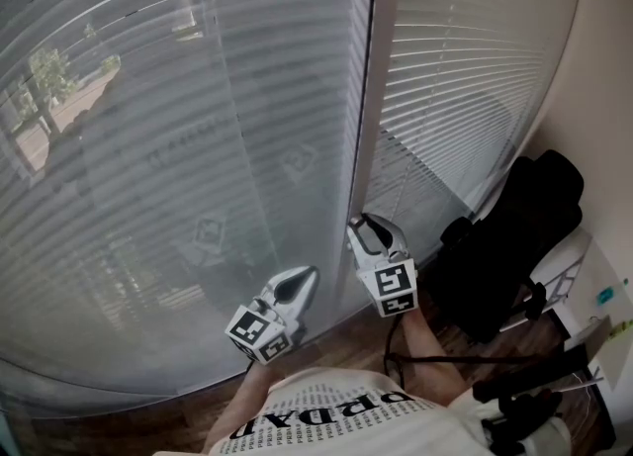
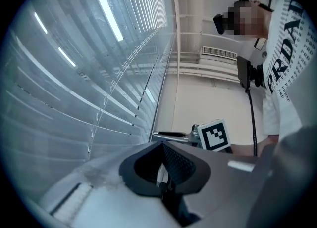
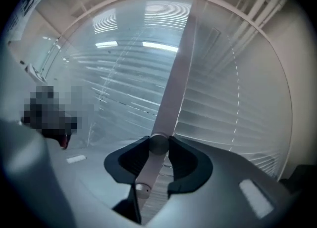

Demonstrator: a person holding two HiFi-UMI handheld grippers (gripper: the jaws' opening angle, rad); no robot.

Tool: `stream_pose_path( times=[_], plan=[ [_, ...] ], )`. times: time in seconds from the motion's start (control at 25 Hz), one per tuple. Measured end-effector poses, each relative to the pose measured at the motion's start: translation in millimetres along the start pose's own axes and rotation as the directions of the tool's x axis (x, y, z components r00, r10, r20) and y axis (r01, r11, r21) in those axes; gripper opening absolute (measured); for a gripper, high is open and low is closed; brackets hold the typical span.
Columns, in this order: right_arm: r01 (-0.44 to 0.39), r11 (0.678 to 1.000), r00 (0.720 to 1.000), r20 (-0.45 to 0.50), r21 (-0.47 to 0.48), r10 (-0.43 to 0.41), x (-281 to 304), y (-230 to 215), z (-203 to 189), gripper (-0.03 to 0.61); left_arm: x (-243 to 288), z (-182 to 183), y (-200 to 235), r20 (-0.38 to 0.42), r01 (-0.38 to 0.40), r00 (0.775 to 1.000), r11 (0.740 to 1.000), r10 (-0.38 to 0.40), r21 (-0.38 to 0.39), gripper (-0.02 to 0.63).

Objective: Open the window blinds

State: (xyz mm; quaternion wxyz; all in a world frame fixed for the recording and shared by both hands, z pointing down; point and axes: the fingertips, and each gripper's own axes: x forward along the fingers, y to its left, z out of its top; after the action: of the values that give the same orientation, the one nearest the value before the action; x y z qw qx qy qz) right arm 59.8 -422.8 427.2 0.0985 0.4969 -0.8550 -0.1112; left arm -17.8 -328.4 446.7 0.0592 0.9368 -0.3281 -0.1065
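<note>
Grey slatted blinds [image 1: 188,157] cover the window, their slats lying nearly flat against the glass; a second blind [image 1: 465,78] hangs to the right of a pale upright post [image 1: 364,98]. In the right gripper view a pale tilt wand [image 3: 171,88] hangs down across the blinds [image 3: 233,108]. My right gripper [image 3: 158,144] is shut on it just above its lower end, with both pads touching it. In the head view that gripper [image 1: 364,227] sits at the foot of the post. My left gripper [image 1: 305,276] is held lower left, close to the blind, with its jaws shut [image 2: 162,144] on nothing I can make out.
A black office chair [image 1: 514,236] stands to the right, under the second blind, with cables and a desk edge [image 1: 593,296] beside it. The right gripper's marker cube [image 2: 214,135] shows in the left gripper view. The wood floor [image 1: 336,345] lies below.
</note>
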Motion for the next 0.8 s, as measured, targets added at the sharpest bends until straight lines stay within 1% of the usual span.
stream_pose_path(
  times=[0.16,0.28,0.4,0.48,0.56,0.64,0.72,0.76,0.8],
  plan=[
    [-0.008,0.992,1.000,0.018,0.123,0.006,0.3,-3.5,-1.8,0.132,1.1,-1.3,-0.1,0.001,0.001,1.000,1.000,-0.001,-0.001,-0.008],
    [-0.020,0.972,0.999,0.035,0.233,0.013,-0.2,-4.9,-3.0,0.132,1.1,-2.0,-0.7,0.002,0.000,1.000,1.000,0.000,-0.007,-0.008],
    [-0.024,0.962,0.999,0.041,0.273,0.013,-0.5,-5.2,-3.1,0.132,1.1,-2.4,-1.0,0.003,0.000,1.000,1.000,0.000,-0.008,-0.008],
    [-0.023,0.960,0.999,0.047,0.279,0.011,-0.3,-5.2,-2.9,0.133,1.2,-2.9,-1.0,0.004,0.000,1.000,1.000,0.000,-0.007,-0.008],
    [-0.014,0.969,0.999,0.053,0.246,0.001,-0.5,-4.9,-2.8,0.133,1.6,-2.4,-1.7,0.006,-0.001,1.000,1.000,0.001,-0.011,-0.008],
    [0.004,0.989,0.999,0.045,0.149,-0.011,-2.4,-3.6,-1.6,0.135,1.1,-2.3,-2.1,0.006,-0.002,1.000,1.000,0.002,-0.013,-0.008],
    [0.015,1.000,0.999,0.031,-0.013,-0.015,-4.6,0.2,3.3,0.146,-0.3,-1.6,-0.6,0.006,-0.007,1.000,1.000,0.007,-0.012,-0.008],
    [0.015,0.994,1.000,0.020,-0.108,-0.013,-4.6,3.0,5.2,0.157,-1.1,-1.1,0.7,0.006,-0.010,1.000,1.000,0.010,-0.010,-0.008],
    [0.012,0.979,1.000,0.001,-0.204,-0.012,-3.7,5.9,5.5,0.161,-1.6,-0.6,2.0,0.006,-0.012,1.000,1.000,0.013,-0.009,-0.008]
  ],
)
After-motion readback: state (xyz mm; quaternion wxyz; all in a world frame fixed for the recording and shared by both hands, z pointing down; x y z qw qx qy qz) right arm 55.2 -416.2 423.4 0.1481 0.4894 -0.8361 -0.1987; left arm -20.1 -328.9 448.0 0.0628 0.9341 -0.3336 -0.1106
